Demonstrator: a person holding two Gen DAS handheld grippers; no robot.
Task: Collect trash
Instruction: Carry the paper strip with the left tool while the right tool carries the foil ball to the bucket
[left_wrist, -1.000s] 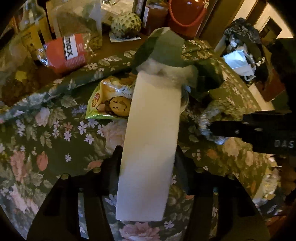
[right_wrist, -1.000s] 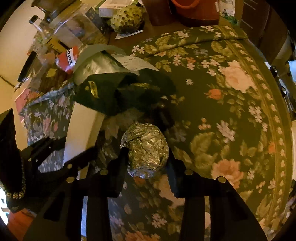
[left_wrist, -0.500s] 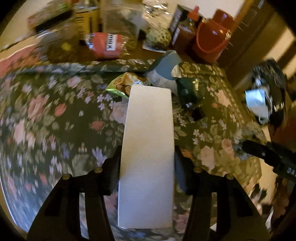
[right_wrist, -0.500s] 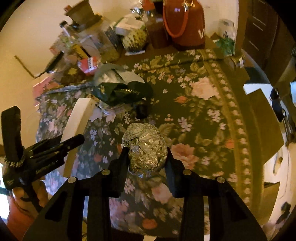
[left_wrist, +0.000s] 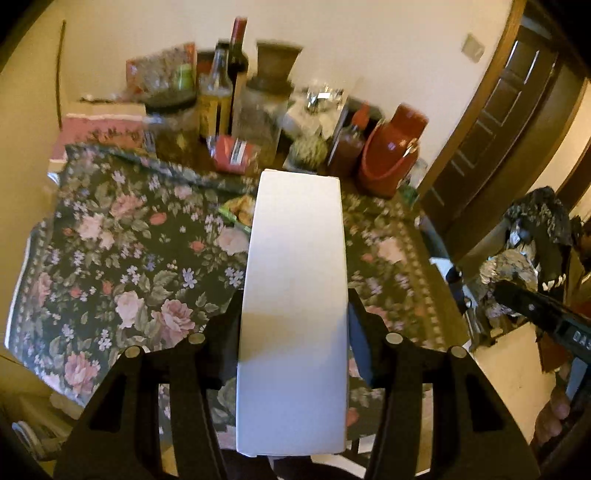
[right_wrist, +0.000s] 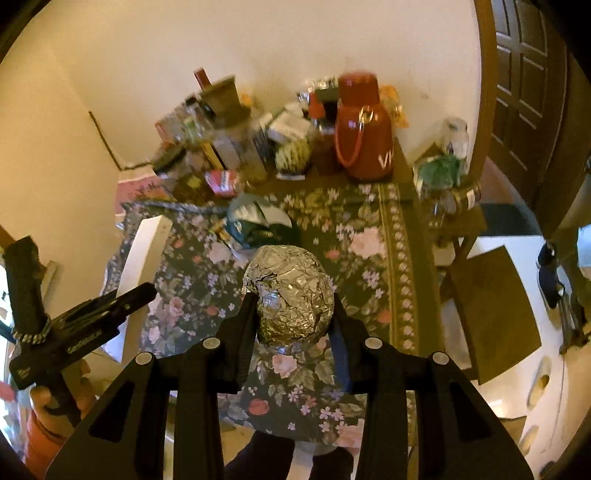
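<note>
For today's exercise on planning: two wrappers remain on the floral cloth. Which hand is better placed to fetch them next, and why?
Neither yet: the left tongs clamp a white carton, the right tongs a foil ball. Once emptied, probably right: the green wrapper lies straight ahead.

Dim warm indoor light, fisheye warp at edges, bg clutter motion-blurred, corners vignetted.

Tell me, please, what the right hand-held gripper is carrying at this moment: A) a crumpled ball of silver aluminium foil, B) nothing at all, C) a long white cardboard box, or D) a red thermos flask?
A: in the right wrist view, the crumpled ball of silver aluminium foil sits clamped between the fingers of the right hand-held gripper, lifted above the floral tablecloth.
</note>
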